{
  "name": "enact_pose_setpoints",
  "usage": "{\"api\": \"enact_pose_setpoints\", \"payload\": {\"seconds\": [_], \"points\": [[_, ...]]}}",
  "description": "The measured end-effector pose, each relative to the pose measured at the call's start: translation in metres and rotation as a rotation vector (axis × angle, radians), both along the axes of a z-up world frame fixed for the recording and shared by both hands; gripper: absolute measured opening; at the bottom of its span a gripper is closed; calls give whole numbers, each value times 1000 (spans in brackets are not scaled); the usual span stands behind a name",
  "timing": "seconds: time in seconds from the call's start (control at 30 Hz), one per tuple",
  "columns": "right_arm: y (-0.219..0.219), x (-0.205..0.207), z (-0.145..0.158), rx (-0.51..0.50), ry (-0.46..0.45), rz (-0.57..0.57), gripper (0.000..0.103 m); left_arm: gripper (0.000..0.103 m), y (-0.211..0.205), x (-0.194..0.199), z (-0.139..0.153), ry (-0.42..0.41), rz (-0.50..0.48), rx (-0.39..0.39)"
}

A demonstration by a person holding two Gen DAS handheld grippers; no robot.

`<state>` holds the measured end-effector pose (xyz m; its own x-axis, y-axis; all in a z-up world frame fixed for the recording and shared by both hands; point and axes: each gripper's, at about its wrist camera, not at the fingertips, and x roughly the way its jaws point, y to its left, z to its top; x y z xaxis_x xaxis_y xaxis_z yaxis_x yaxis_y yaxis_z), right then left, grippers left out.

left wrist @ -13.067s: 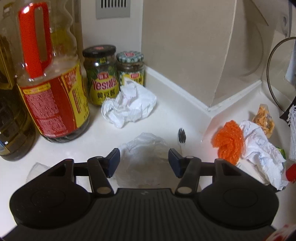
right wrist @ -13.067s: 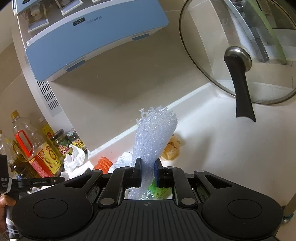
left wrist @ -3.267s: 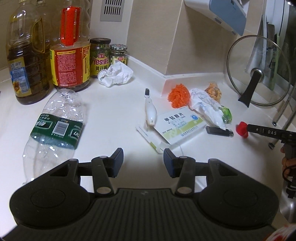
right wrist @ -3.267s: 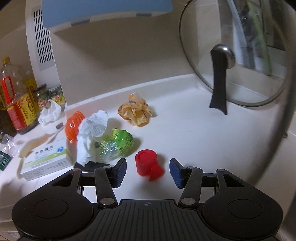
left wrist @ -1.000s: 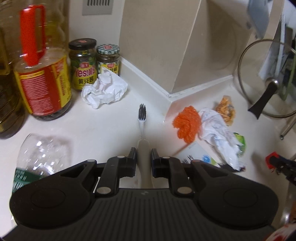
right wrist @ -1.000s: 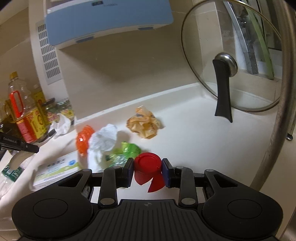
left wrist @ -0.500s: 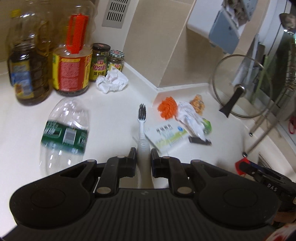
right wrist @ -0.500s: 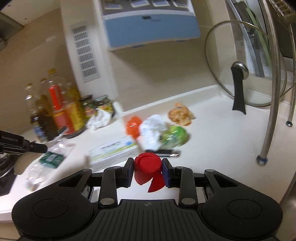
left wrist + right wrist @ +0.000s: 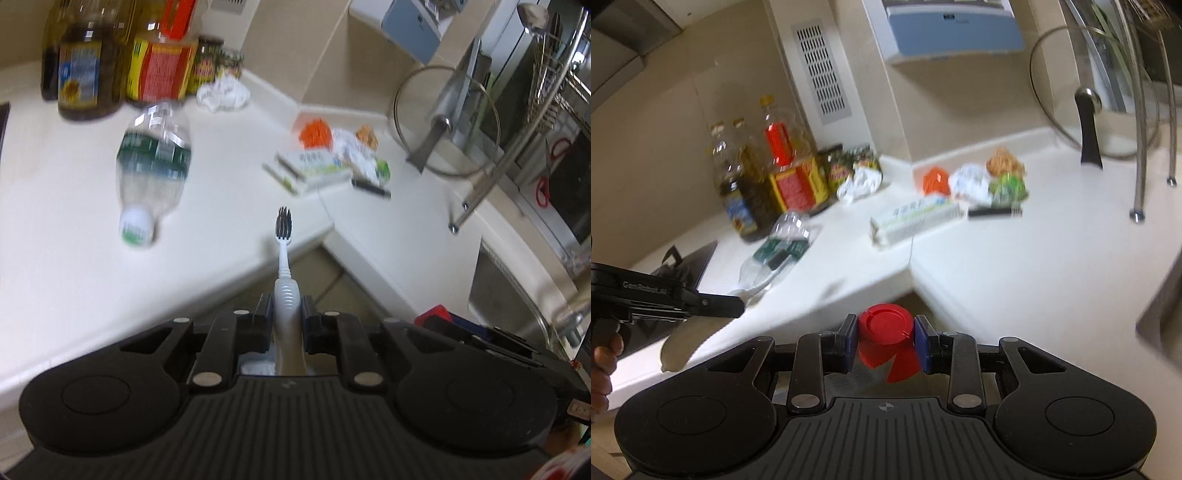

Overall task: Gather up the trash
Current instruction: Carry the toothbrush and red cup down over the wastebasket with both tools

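My left gripper [image 9: 283,310] is shut on a white toothbrush [image 9: 284,258] whose black bristles point away, out past the counter's front edge. My right gripper [image 9: 885,334] is shut on a red cap [image 9: 885,330] with a torn red strip hanging below it. Both are held in front of the white counter [image 9: 74,229], above the floor gap at its inner corner. On the counter lie an empty plastic bottle [image 9: 153,166], a medicine box [image 9: 314,166], a crumpled white tissue [image 9: 223,94], an orange scrubber [image 9: 314,133] and crumpled wrappers [image 9: 990,181].
Oil bottles [image 9: 88,62] and jars [image 9: 208,70] stand at the back left. A glass pot lid [image 9: 1089,118] leans at the back right beside a metal rack leg [image 9: 1141,177]. A sink [image 9: 517,295] lies to the right. A hand [image 9: 605,354] holds the left gripper's body [image 9: 665,295].
Both grippers have drawn back from the counter with the toothbrush and the red cap still held. The counter items now look farther away and the counter's front edge and floor have come into view.
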<state>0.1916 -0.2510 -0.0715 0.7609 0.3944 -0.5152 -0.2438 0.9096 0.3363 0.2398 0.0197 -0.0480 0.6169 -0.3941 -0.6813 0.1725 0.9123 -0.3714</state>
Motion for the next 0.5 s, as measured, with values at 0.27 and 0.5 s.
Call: {"api": "enact_pose_setpoints", "payload": {"seconds": [0.27,0.5], "points": [[15,-27,-38,-27,113,10,33,14,-3,-26,-47,104,-4,6],[18,-24,-81,-62,201,60,33,14,-19,-32,-98,214,20,19]]}}
